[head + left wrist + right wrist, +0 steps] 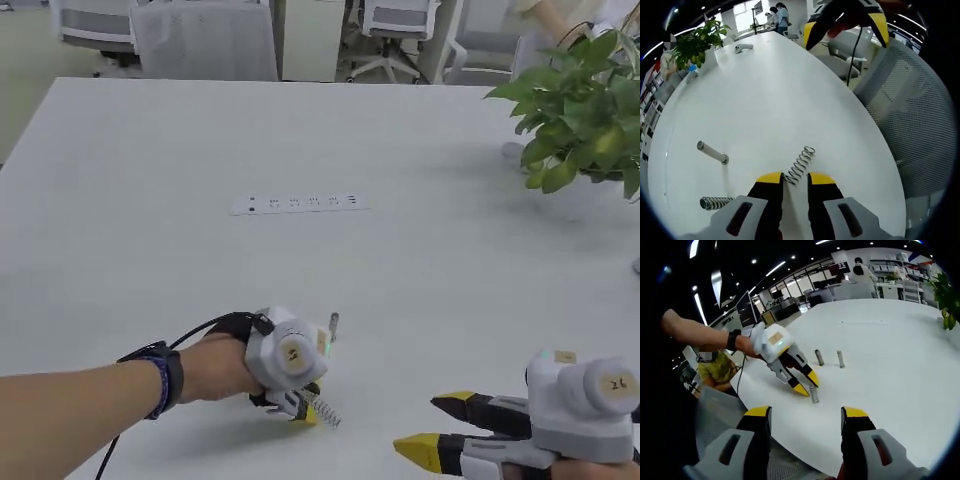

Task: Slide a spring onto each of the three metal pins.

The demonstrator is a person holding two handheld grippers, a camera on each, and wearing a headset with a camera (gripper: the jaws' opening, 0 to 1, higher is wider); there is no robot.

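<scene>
The left gripper rests low over the white table, its jaws only narrowly parted. The loose spring lies on the table with its near end in that gap. It sits against one yellow tip, with a strip of table showing between it and the other, and the rest of the coil runs straight out ahead of the jaws. In the head view the spring pokes out from under the gripper's tips toward the person's right.

Just beyond this gripper stand two upright pins, side by side but apart: a bare metal pin and a pin already wearing a spring. In the left gripper view they lie off to the left of the jaws.

The right gripper hovers at the near table edge with its jaws spread wide and empty. It is well apart from the spring and points toward the left gripper.

Farther out are a white power strip at mid-table and a potted plant at the far right edge.
</scene>
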